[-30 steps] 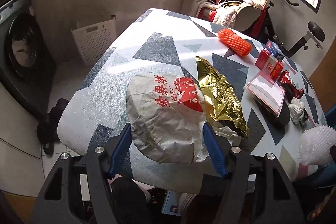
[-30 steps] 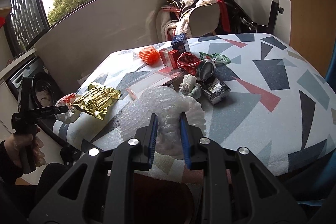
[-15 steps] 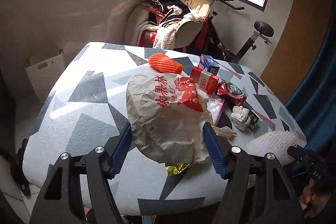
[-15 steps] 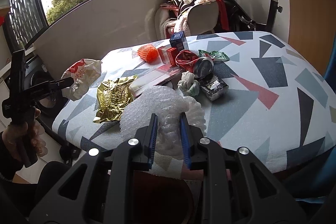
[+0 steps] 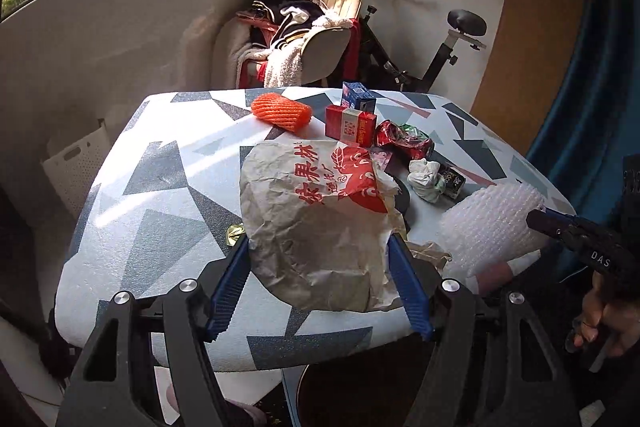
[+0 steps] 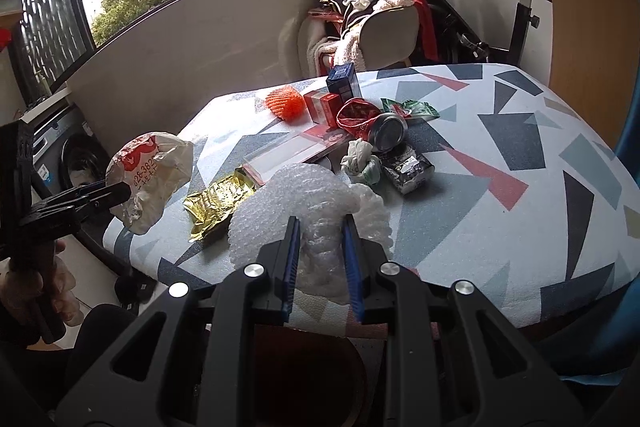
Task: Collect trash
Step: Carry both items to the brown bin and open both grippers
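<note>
Two tongs were full: the left tongs (image 5: 320,259) squeezed a crumpled grey paper bag with red print (image 5: 316,223) and the right tongs (image 6: 322,239) pinched a clear bubble-wrap wad (image 6: 304,203), both above the counter's (image 6: 500,187) near edge, over a dark round bin (image 6: 304,371) below.

I have a crumpled paper bag (image 5: 316,227) with red print pinched between the left gripper's (image 5: 318,255) blue fingers, lifted off the table beyond its left edge. A wad of white bubble wrap (image 6: 308,211) is squeezed in the right gripper (image 6: 320,227) at the table's near edge. On the table I see a gold foil wrapper (image 6: 218,203) lying flat just beside the wrap, an orange foam net (image 6: 286,103), 2 red boxes (image 6: 324,107), a crushed red can (image 6: 372,123) and a balled tissue (image 6: 360,161).
</note>
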`<control>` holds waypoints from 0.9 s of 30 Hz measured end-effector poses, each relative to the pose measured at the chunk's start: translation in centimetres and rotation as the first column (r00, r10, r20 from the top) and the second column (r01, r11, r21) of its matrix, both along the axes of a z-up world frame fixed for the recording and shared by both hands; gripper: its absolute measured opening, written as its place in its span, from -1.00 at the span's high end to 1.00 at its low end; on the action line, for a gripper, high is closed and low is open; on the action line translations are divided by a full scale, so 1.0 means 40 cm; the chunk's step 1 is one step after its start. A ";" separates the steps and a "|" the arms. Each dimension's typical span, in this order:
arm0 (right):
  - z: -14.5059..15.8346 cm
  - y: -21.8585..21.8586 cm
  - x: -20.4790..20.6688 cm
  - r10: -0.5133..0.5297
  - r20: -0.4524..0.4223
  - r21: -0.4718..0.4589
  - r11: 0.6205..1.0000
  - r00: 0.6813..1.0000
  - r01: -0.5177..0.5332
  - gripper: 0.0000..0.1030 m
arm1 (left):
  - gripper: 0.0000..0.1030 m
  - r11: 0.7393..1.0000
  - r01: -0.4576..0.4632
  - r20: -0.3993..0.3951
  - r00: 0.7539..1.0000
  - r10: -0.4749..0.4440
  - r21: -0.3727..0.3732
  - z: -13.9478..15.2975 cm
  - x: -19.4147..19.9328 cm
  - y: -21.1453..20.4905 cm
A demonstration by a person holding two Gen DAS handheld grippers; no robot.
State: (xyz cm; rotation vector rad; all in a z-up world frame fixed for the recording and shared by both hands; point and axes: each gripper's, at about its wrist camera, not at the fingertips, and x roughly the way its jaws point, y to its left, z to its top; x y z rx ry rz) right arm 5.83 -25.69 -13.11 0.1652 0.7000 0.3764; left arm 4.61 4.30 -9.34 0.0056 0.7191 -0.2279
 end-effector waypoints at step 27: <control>-0.210 0.157 -0.126 0.248 -0.294 -0.102 0.952 0.923 -0.288 0.24 | -0.31 1.000 -0.011 0.044 0.999 0.011 -0.008 -0.061 -0.186 -0.031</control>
